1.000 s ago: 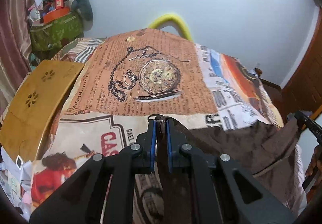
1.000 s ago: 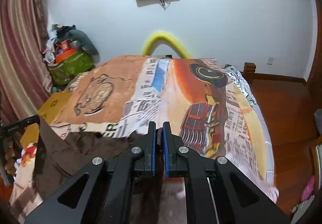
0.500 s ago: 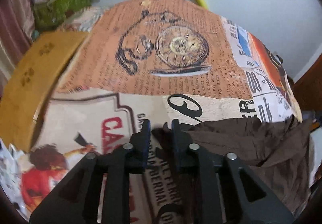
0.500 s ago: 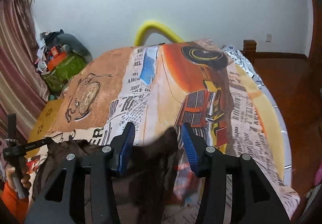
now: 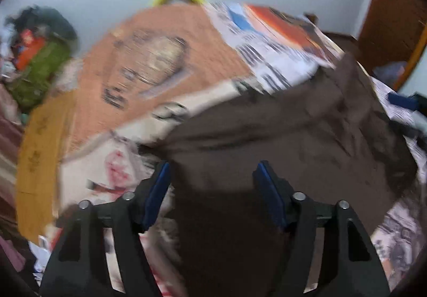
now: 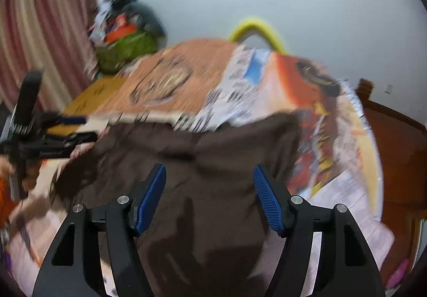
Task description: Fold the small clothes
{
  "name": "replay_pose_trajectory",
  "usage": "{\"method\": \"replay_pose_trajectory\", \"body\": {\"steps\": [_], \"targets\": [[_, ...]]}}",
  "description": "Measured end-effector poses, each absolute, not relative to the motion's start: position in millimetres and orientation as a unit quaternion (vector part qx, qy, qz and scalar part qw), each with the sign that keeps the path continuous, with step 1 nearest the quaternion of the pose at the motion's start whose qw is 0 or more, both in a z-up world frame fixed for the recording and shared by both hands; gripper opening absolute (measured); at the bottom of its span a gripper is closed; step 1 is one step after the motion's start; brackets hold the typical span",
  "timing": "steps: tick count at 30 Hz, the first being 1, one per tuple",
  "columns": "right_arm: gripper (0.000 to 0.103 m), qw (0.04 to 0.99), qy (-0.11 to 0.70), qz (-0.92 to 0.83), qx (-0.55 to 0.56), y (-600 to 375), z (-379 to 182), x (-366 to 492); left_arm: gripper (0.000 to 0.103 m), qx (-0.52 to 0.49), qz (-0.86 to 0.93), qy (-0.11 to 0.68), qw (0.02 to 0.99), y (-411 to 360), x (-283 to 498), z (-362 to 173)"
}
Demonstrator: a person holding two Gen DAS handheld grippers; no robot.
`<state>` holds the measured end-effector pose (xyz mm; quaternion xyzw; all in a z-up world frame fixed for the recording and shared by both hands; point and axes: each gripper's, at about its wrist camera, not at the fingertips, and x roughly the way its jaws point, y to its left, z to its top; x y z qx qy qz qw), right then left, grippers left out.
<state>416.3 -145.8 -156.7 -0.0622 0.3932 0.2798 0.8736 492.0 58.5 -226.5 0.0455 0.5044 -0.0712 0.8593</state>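
Observation:
A dark brown garment (image 5: 280, 137) lies spread on the printed bedspread (image 5: 160, 56); it also shows in the right wrist view (image 6: 213, 163). My left gripper (image 5: 210, 190) is open wide above the garment's near left part, holding nothing. My right gripper (image 6: 209, 195) is open wide above the garment's near right part, holding nothing. The left gripper also shows at the left edge of the right wrist view (image 6: 66, 134). Both views are motion-blurred.
A yellow-brown wooden board (image 5: 40, 142) lies along the bed's left side. A green bag with clutter (image 6: 125, 48) stands by the striped curtain (image 6: 45, 30). A yellow curved tube (image 6: 256, 30) is behind the bed. Wooden furniture (image 6: 395, 142) is at the right.
Both grippers were shut on the brown garment's edge a second ago. They have opened, let the cloth drop onto the bed, and pulled back.

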Motion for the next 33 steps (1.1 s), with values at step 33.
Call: {"method": "replay_pose_trajectory", "body": {"steps": [33], "targets": [[0.065,0.85,0.438,0.284,-0.069,-134,-166,443,0.085,0.101,-0.012,0.508,0.855,74,491,-249]]}}
